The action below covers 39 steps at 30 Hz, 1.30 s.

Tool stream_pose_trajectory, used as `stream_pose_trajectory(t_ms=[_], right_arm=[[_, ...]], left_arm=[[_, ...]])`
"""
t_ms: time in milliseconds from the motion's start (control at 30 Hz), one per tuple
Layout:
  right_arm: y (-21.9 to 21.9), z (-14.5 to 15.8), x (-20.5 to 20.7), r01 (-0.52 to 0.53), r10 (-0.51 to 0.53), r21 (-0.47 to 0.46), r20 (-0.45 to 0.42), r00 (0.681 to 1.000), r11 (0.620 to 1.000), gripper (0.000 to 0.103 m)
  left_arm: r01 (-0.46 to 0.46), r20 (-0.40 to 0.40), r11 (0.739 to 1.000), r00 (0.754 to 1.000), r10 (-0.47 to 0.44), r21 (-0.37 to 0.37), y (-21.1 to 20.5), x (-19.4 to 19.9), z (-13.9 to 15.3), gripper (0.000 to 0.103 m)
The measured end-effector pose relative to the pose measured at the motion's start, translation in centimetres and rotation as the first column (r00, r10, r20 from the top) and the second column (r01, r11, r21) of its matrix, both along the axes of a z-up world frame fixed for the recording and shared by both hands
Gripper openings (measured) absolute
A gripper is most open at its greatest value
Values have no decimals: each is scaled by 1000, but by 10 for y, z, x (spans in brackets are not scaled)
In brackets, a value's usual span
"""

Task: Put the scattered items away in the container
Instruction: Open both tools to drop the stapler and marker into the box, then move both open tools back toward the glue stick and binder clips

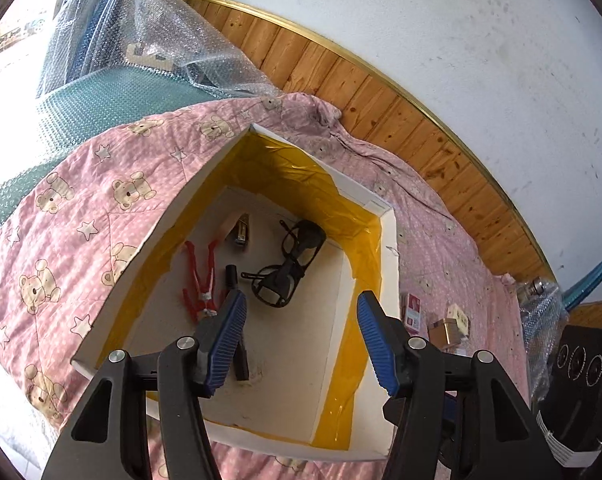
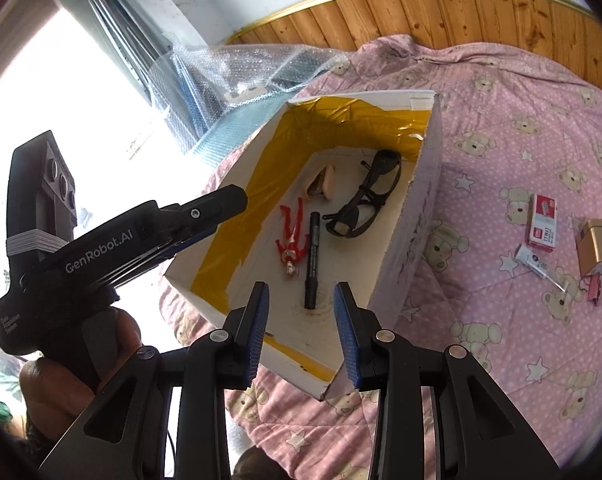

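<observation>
— Where did we have the container?
— The white box (image 2: 405, 236), lined with yellow tape, sat on the bed's pink bear-print quilt (image 2: 521, 112). On its floor we saw a black marker (image 2: 312, 256) lying near the middle, a red figure (image 2: 291, 236) just beside it at nine o'clock, black glasses (image 2: 365, 200) at about one o'clock, and a small pinkish stapler-like piece (image 2: 321, 184) towards twelve.
— And what was outside it?
— At three o'clock from the box, well apart on the quilt, lay a red-and-white packet (image 2: 544, 222), a small white tube (image 2: 535, 262) and a tan carton (image 2: 597, 246).
— How did our fingers stand?
— On the right gripper (image 2: 301, 328) we held them apart over the box's near edge, nothing between them. The left gripper (image 1: 301, 334) hung above the box with its fingers spread wide too, empty; from the right wrist view we saw it side-on at nine o'clock, gripped by a hand (image 2: 73, 360).
— Beyond the bed?
— Bubble wrap (image 1: 189, 40) at eleven o'clock, wood panelling (image 1: 381, 92) under a white wall.
</observation>
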State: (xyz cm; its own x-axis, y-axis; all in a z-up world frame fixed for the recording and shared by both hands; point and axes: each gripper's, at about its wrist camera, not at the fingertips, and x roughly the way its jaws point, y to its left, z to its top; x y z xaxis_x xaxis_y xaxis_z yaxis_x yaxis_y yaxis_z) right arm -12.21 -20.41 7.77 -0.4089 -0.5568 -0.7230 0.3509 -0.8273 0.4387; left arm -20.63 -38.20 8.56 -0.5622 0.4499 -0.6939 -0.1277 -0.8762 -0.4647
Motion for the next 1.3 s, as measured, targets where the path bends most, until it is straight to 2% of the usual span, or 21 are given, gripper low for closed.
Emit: stream_pose_trajectory(t_ms=[633, 1000, 1300], right_arm=[[97, 6, 52, 142, -146, -99, -30, 989, 985, 39], [148, -4, 73, 202, -208, -163, -17, 978, 966, 39], [190, -15, 79, 263, -268, -212, 5, 963, 941, 41]], left_arm=[[122, -42, 990, 991, -125, -73, 86, 68, 22, 59], [210, -45, 968, 975, -218, -138, 145, 97, 27, 59], [282, -39, 939, 955, -295, -195, 197, 106, 23, 59]])
